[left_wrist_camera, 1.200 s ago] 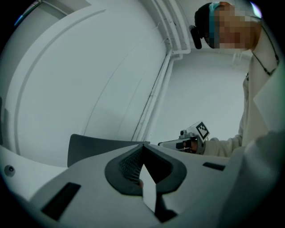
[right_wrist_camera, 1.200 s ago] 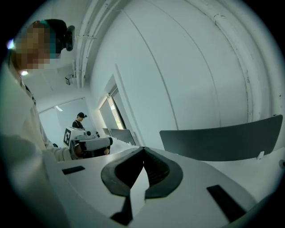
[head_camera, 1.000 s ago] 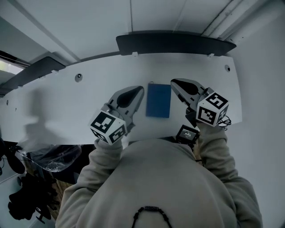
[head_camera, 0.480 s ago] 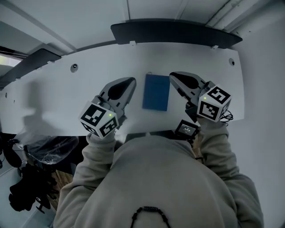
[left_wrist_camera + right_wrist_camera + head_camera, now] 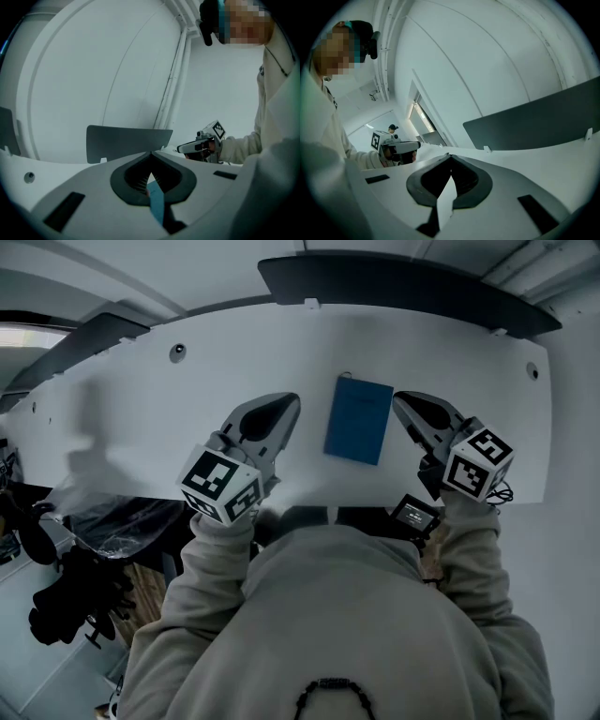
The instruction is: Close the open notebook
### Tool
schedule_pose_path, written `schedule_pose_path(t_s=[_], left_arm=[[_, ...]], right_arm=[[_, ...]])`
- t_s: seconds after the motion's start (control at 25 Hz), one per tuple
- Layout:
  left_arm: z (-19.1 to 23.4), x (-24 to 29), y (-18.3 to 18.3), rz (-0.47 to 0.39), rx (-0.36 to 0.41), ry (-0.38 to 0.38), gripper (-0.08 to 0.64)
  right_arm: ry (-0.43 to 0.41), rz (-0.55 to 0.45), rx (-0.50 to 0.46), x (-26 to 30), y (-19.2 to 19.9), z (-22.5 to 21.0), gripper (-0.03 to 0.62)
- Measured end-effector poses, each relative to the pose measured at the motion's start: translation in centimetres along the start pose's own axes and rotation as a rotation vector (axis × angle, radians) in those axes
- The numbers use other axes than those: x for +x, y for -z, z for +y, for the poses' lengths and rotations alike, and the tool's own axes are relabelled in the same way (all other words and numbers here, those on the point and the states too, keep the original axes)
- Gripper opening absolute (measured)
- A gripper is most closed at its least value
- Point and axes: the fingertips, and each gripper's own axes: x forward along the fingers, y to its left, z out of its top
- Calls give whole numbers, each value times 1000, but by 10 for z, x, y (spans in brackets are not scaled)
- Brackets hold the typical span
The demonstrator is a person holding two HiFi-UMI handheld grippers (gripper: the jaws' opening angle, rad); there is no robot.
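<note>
A blue notebook (image 5: 358, 420) lies closed and flat on the white table (image 5: 141, 427), between my two grippers in the head view. My left gripper (image 5: 289, 403) rests a little to its left, jaws shut with nothing held. My right gripper (image 5: 401, 401) sits just off the notebook's right edge, its jaws also shut and empty. In the left gripper view the jaw tips of my left gripper (image 5: 151, 155) meet, and a blue sliver shows through the slit below them. My right gripper (image 5: 449, 157) in its own view is likewise shut, with only white table seen through the slit.
A dark panel (image 5: 403, 282) runs along the table's far edge. A small black device with a screen (image 5: 417, 512) hangs at the near edge by my right hand. Below the table at left are a chair and a plastic bag (image 5: 122, 526).
The head camera has shifted. My left gripper has drawn slightly leftward from the notebook. The notebook stays closed, and the right gripper keeps its place beside it.
</note>
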Motion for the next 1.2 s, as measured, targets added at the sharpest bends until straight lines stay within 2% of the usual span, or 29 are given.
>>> schedule_pose_path(t_s=[0.12, 0.28, 0.72, 0.88, 0.96, 1.2], left_arm=[[8, -2, 12, 38, 11, -23, 2], [11, 14, 29, 56, -42, -34, 2], [-2, 51, 62, 109, -102, 10, 2], [3, 62, 94, 207, -72, -13, 2], [0, 70, 109, 243, -69, -3, 2], [-12, 90, 127, 253, -112, 46, 2]], right_arm=[[-1, -3, 29, 8, 13, -12, 20], [10, 8, 64, 8, 28, -27, 20], [42, 56, 115, 3, 59, -66, 20], [54, 81, 117, 10, 74, -71, 20], [63, 88, 124, 12, 81, -78, 20], [102, 93, 183, 13, 100, -100, 20]])
